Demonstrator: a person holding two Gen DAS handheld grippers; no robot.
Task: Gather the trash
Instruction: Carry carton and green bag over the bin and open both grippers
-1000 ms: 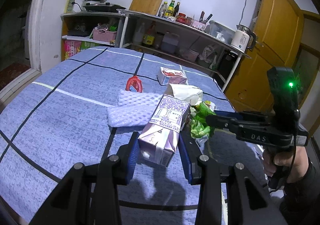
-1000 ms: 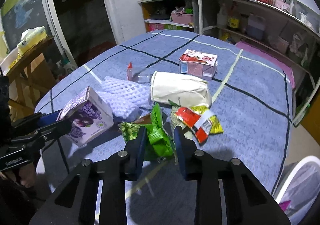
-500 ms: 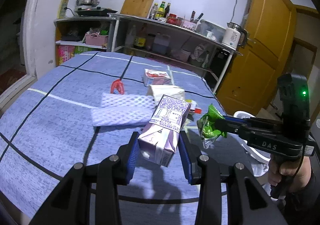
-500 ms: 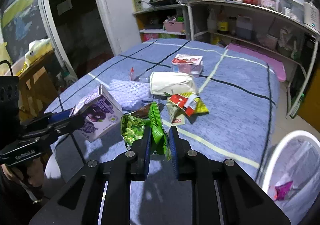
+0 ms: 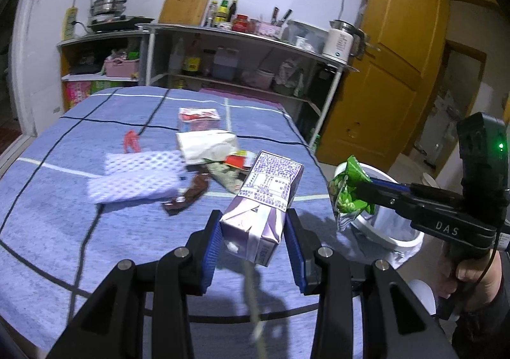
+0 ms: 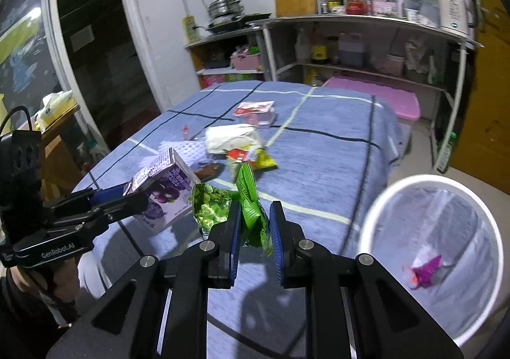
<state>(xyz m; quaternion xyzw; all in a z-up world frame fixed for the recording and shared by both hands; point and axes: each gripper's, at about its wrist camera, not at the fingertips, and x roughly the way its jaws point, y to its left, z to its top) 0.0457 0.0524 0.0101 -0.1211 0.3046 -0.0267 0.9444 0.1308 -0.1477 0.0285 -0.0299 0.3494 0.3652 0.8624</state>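
1. Covering most of both views is a tabletop (image 5: pixel 57 231) under a blue cloth with dark and pale lines.
2. Off its right edge stands a white bin (image 6: pixel 430 250) on the floor, lined with a clear bag, a pink scrap lying inside.
3. On the far half of the cloth lie a white foam net (image 5: pixel 137 177), a white paper bag (image 5: pixel 207 145), a red-and-white carton (image 5: pixel 197 118), a red-and-yellow wrapper (image 6: pixel 251 158) and a brown wrapper (image 5: pixel 188 194).
4. The left gripper (image 5: pixel 253 241) has its jaws pressed on both sides of a purple milk carton (image 5: pixel 264 199), which is lifted clear of the cloth and tilted, its printed panel facing up.
5. The right gripper (image 6: pixel 253 231) has its jaws drawn narrow, having just closed, and they pinch a crumpled green snack bag (image 6: pixel 248 199) held above the near right part of the cloth, close to the bin.
6. In the left wrist view that bag hangs from the gripper tips over the bin's rim, to the right of the carton.
7. A hand (image 5: pixel 468 276) grips the right gripper's handle at the near right edge.
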